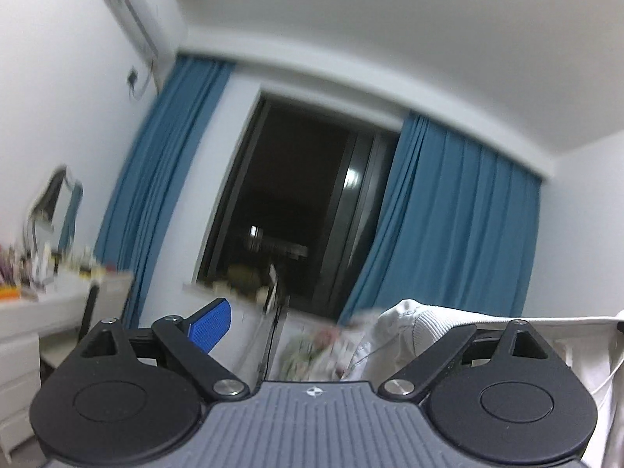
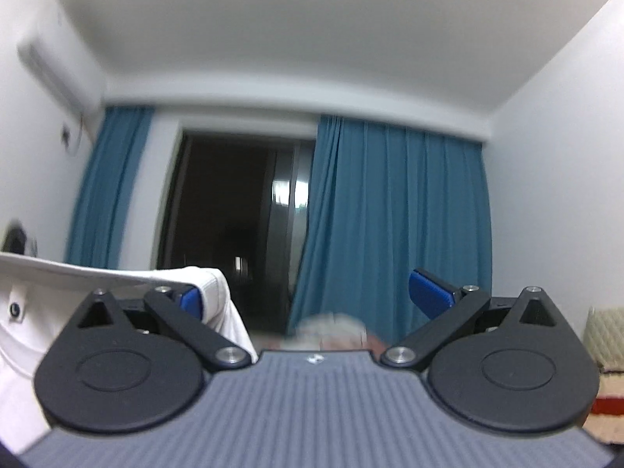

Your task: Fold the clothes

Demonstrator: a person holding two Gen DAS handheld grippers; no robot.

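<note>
Garment judged to be held up in the air, between pick-up and lay-out; folding proper not yet begun. Left gripper (image 1: 331, 323): jaws spread wide, blue pad (image 1: 210, 321) at 10 o'clock bare, opposite pad hidden behind the white garment (image 1: 421, 331) draped at 2 o'clock; contact likely, a pinch cannot be confirmed. Right gripper (image 2: 316, 300): jaws spread, cloth (image 2: 206, 284) draped over the 10 o'clock pad, other pad bare. Next move: both lowered together, garment spread flat.
</note>
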